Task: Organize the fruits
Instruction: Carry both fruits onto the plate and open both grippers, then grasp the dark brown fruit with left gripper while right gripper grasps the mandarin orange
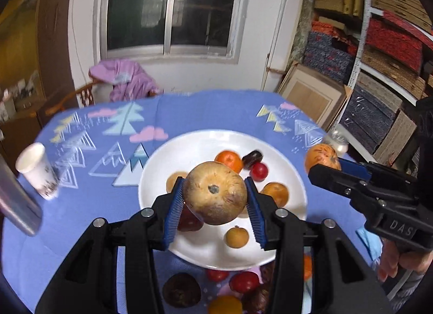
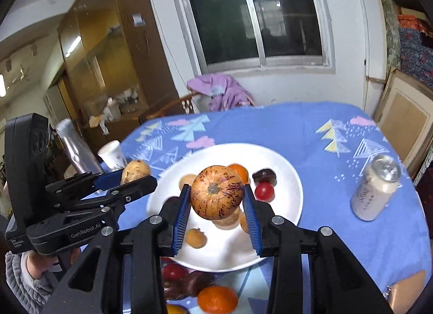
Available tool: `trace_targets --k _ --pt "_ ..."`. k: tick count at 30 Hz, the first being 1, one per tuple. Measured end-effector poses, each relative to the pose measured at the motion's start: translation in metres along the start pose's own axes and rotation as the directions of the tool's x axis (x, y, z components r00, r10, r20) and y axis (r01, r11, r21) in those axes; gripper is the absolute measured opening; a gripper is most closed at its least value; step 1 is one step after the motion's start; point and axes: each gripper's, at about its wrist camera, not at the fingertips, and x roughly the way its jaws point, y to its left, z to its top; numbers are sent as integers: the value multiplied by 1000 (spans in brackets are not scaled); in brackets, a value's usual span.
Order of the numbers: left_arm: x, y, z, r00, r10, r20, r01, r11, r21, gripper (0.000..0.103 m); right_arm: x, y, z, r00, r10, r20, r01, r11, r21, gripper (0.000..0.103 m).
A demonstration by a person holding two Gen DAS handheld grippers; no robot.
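I have a tan, brown-blotched fruit (image 1: 215, 192) pinched between the blue pads of my left hand-held gripper (image 1: 215, 197), its dark stem scar facing the camera. It hangs in the air above the white plate (image 1: 295, 178), clear of everything lying there. My right hand-held gripper (image 2: 216, 200) pinches an orange fruit with purple streaks (image 2: 216, 196) the same way, pads pressed on both of its sides, also raised over the plate (image 2: 292, 186).

From the left wrist view, the right hand-held gripper (image 1: 323, 162) sits off to the right with its streaked fruit (image 1: 320, 155) beyond the plate's rim. From the right wrist view, the left one (image 2: 135, 174) stands at the left with its tan fruit (image 2: 135, 170) near the plate's left edge.

On the plate lie small fruits: an orange one (image 1: 229, 161), a dark one (image 1: 251, 158), a red one (image 1: 259, 171), and several tan ones. More red, dark and orange fruits lie on the bench (image 1: 203, 113), just beside the plate's near rim. A paper cup (image 1: 38, 171) stands far left, a can (image 2: 376, 188) far right.
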Motion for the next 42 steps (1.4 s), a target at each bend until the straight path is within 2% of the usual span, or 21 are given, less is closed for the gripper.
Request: trace_targets --k 4,7,8,9,14,17,20,21,23,25,27,29,32,34,37,40,42 --pt "47 6 -6 997 -7 -81 6 1000 -5 44 43 -15 2 996 -56 -67 56 998 5 39" --pt "68 8 -9 995 -14 -103 13 1000 -9 44 64 -22 3 993 -61 -99 64 998 24 39" --pt "72 8 -10 994 -15 -104 14 1000 -8 48 70 -22 2 993 -62 -105 65 998 27 39" --pt "74 8 -10 995 -16 -103 15 1000 -7 56 75 -24 1 992 -63 -110 66 997 30 39" --pt "78 11 -11 996 -29 -90 27 999 -22 74 98 -31 -6 989 -52 -142 59 997 47 39" --pt "77 16 -12 996 -32 -87 29 999 -39 74 99 -36 -7 990 -27 -139 38 996 82 41" --pt "66 24 -11 997 -39 -72 33 997 -74 75 84 -35 0 994 -17 -106 27 995 94 42" --pt "59 28 -9 997 -41 -63 35 995 -91 80 72 -32 6 997 -10 -77 18 994 104 42" --pt "43 35 -8 999 -28 -36 23 993 -113 85 44 -25 16 1000 16 -14 -14 994 109 46" --pt "21 41 -8 1000 -10 -6 9 992 -125 86 2 -10 25 996 44 76 -50 995 81 71" --pt "-3 47 -14 1000 16 21 -13 991 -131 96 -43 7 22 984 59 170 -65 997 28 86" --pt "-23 51 -29 998 45 37 -40 991 -129 97 -71 18 11 973 69 219 -69 998 -7 93" --pt "-41 57 -66 996 87 24 -83 988 -130 98 -87 22 -22 974 76 214 -73 997 -22 95" --pt "-44 58 -88 992 127 0 -126 986 -110 98 -87 15 -53 978 41 205 -40 999 -8 95" --pt "-44 51 -114 983 182 -25 -183 982 -54 98 -77 -1 -89 992 -20 124 16 999 32 95" --pt "-38 38 -121 977 210 -29 -209 977 27 98 -70 -11 -104 996 -48 70 43 997 62 95" --pt "-34 31 -122 972 232 -26 -230 970 76 98 -71 -11 -104 996 -34 76 29 997 72 95"
